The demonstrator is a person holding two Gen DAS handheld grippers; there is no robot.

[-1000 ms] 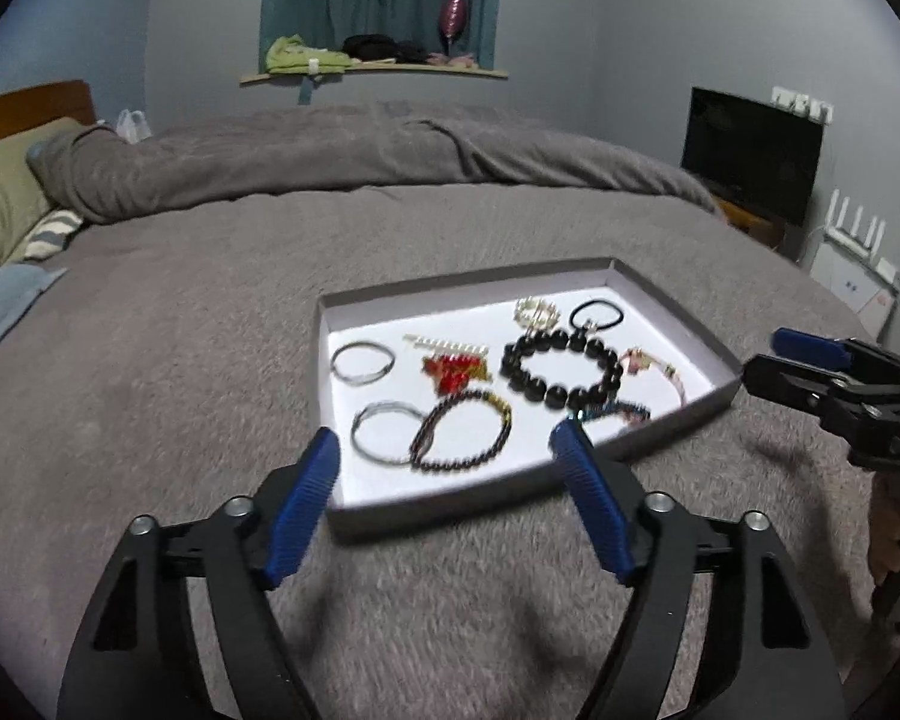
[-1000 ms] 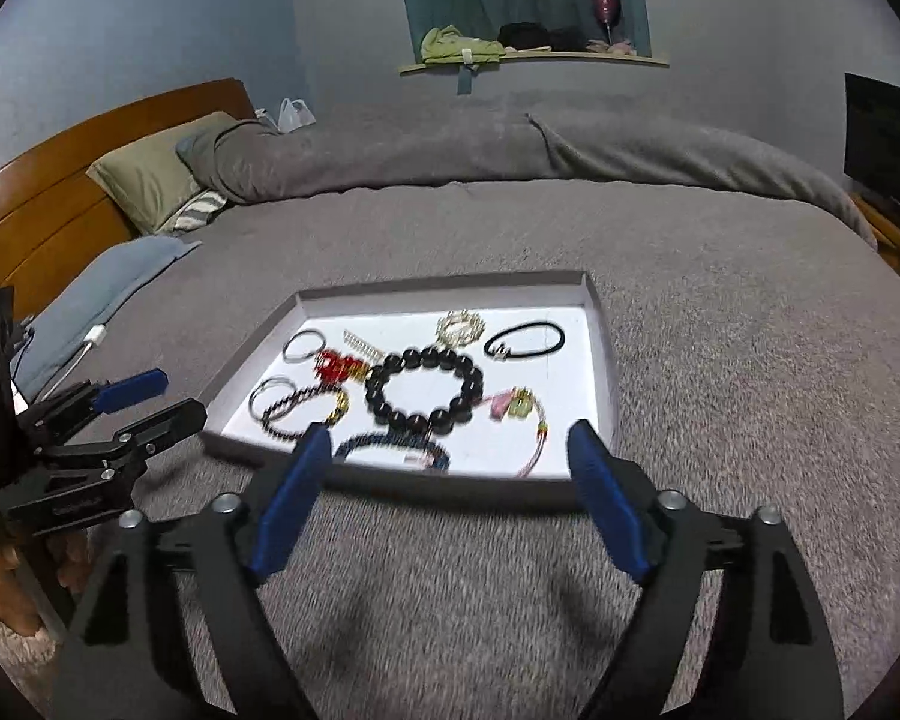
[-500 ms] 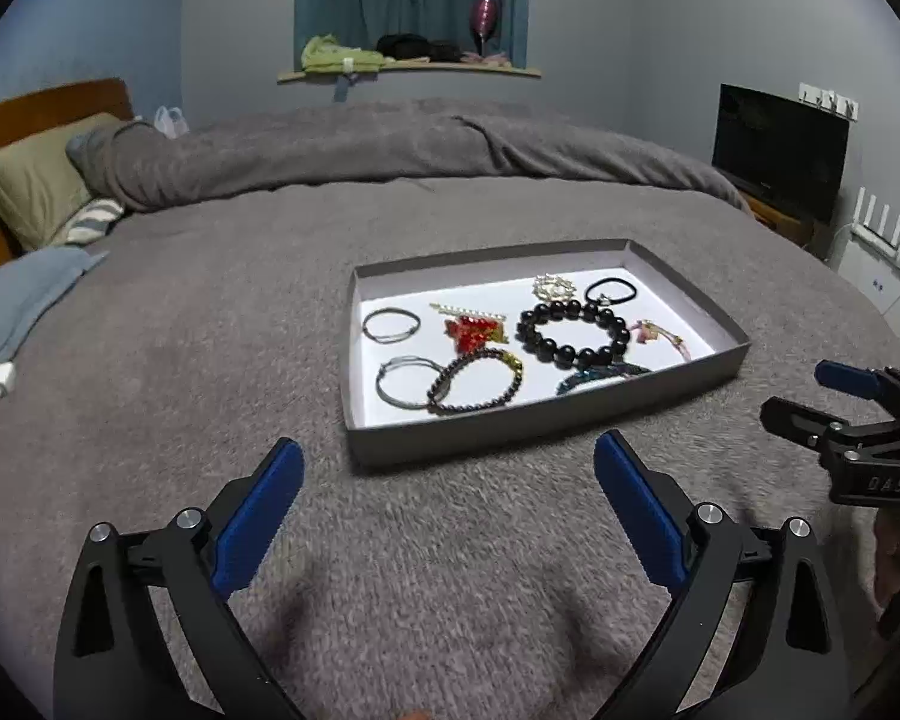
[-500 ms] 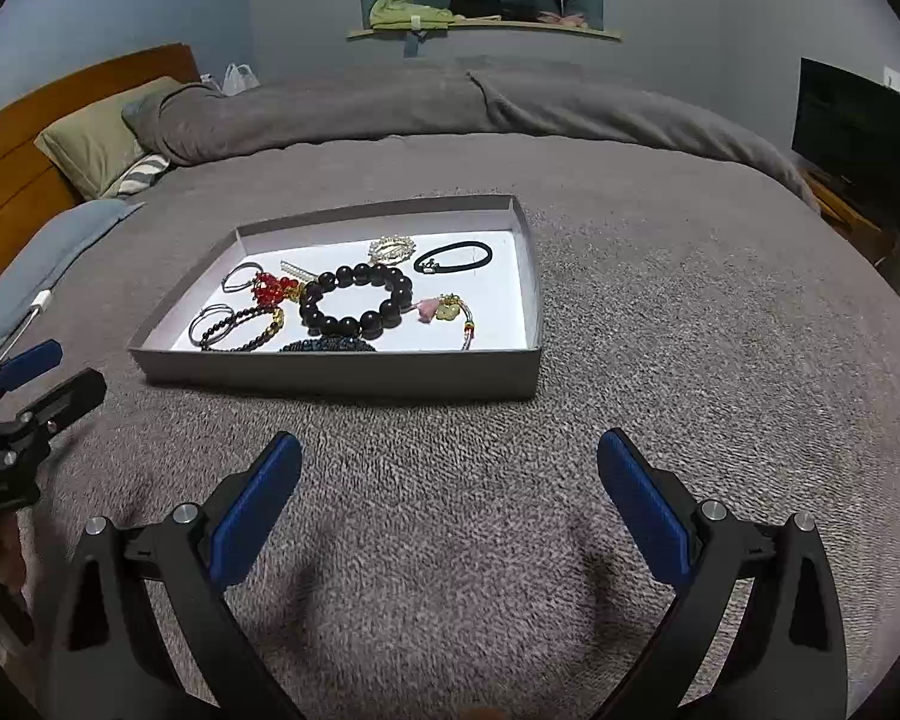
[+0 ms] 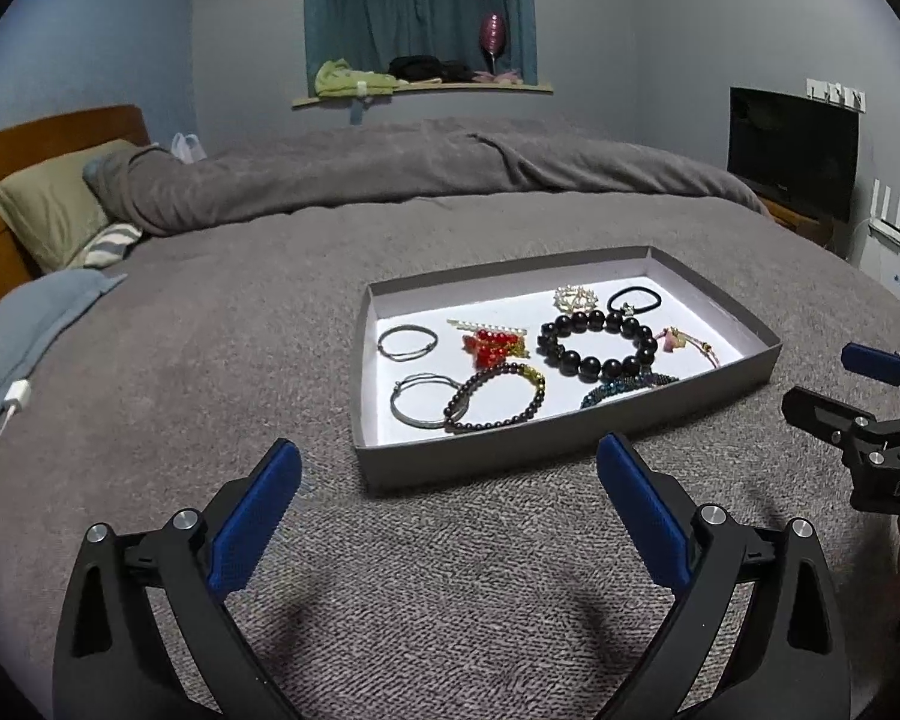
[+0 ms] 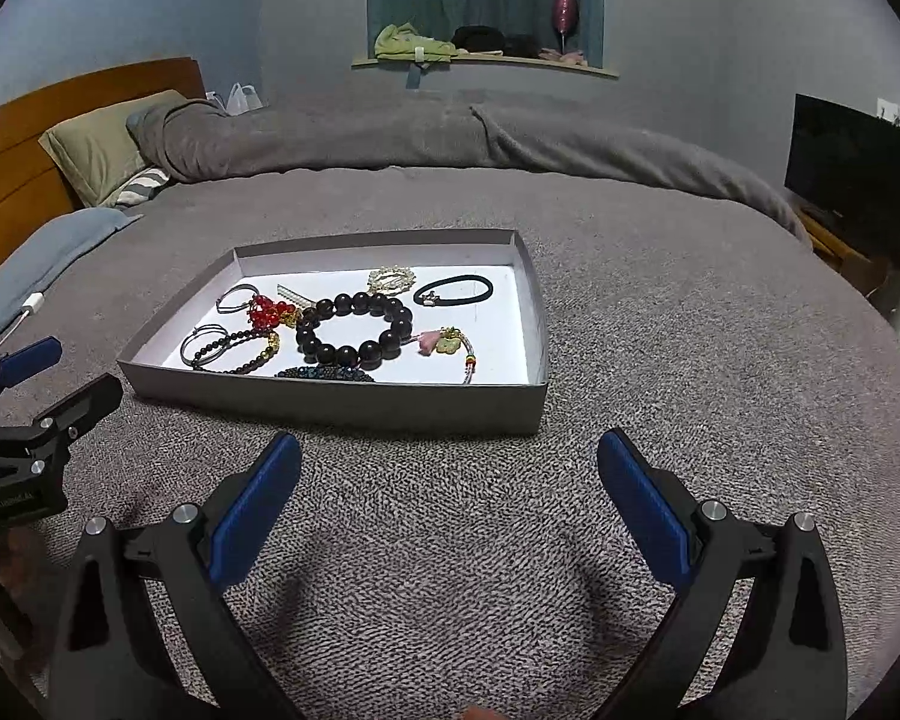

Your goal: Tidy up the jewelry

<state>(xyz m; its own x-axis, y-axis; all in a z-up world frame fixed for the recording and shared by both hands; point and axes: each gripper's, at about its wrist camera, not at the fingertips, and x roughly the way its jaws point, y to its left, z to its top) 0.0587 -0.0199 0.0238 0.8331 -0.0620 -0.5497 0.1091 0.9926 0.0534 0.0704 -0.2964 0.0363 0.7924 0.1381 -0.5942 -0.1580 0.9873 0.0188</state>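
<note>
- The left gripper (image 5: 449, 477) is hovering over the grey knitted bed cover (image 5: 210, 360), its blue-padded fingers (image 5: 258, 516) spread wide with nothing between them.
- The right gripper (image 6: 449, 471) is hovering over the same cover, its fingers (image 6: 642, 507) also spread wide and holding nothing.
- The shallow grey cardboard tray with a white floor (image 5: 570, 450) is lying flat on the bed, just ahead of both grippers and touching neither.
- The jewelry is lying loose inside the tray: a large black bead bracelet (image 5: 597, 342) near the centre, a red bead cluster (image 5: 491, 345) to its left, two thin silver bangles (image 5: 417, 399) along the left side, and a black elastic band (image 5: 633, 300) at the far right.
- A green pillow (image 5: 54, 210) is resting against the wooden headboard (image 5: 42, 132).
</note>
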